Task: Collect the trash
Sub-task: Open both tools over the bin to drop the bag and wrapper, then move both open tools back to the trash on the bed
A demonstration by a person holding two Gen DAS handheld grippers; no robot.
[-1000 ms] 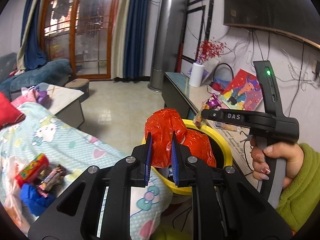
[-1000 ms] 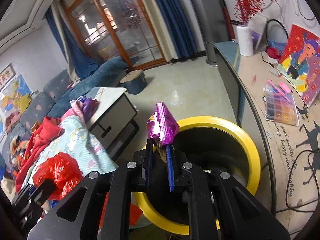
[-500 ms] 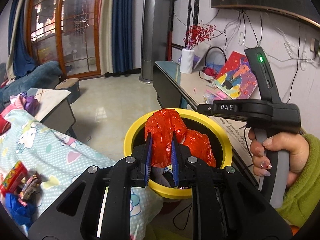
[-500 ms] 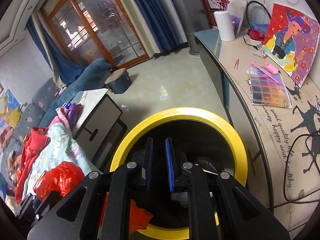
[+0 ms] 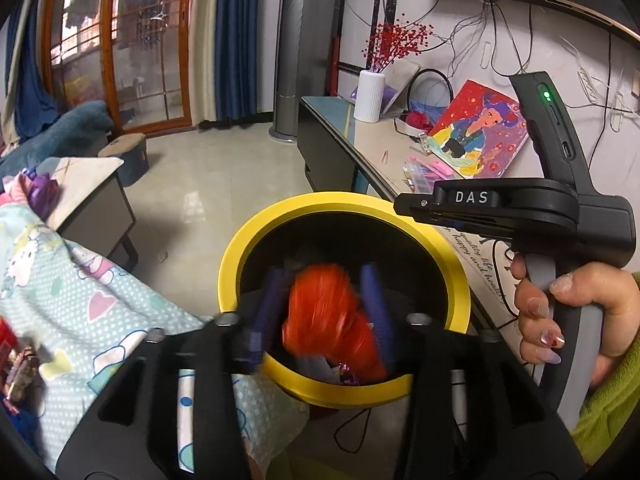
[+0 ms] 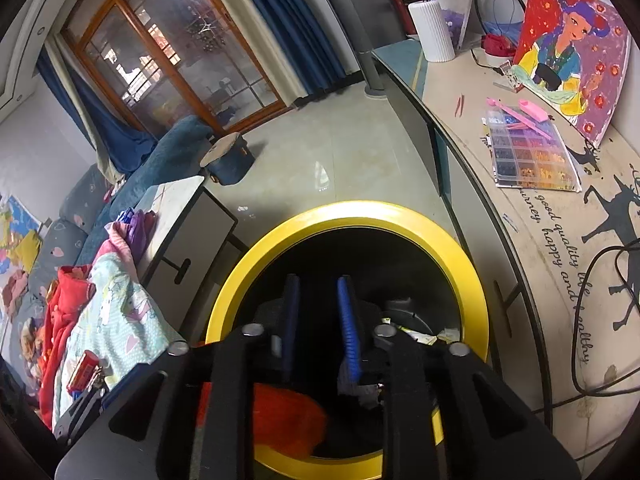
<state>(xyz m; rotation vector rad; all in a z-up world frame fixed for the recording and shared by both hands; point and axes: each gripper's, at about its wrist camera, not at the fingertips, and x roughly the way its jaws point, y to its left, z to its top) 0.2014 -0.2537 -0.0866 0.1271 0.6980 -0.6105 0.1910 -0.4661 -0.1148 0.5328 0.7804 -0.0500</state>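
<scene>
A yellow-rimmed black trash bin (image 5: 460, 280) stands between the bed and the side table; it also shows in the right wrist view (image 6: 476, 280). My left gripper (image 5: 326, 312) is over the bin mouth with its jaws spread. The red plastic bag (image 5: 324, 316) is blurred between them, loose and dropping into the bin; its red shows low in the right wrist view (image 6: 288, 412). My right gripper (image 6: 318, 320) is open and empty over the bin. It also shows at the right of the left wrist view (image 5: 412, 204). Paper scraps (image 6: 424, 336) lie inside the bin.
A bed with a cartoon-print sheet (image 5: 80, 296) is at the left, with wrappers (image 5: 20, 364) on it. A long side table (image 6: 560, 240) at the right holds a bead box (image 6: 532, 160), a painting (image 6: 572, 60) and a white vase (image 6: 432, 32). A low cabinet (image 5: 92, 208) stands behind the bed.
My left gripper opened over the bin and the red bag is falling from it. My right gripper had dropped the purple wrapper a half second before and stays open.
</scene>
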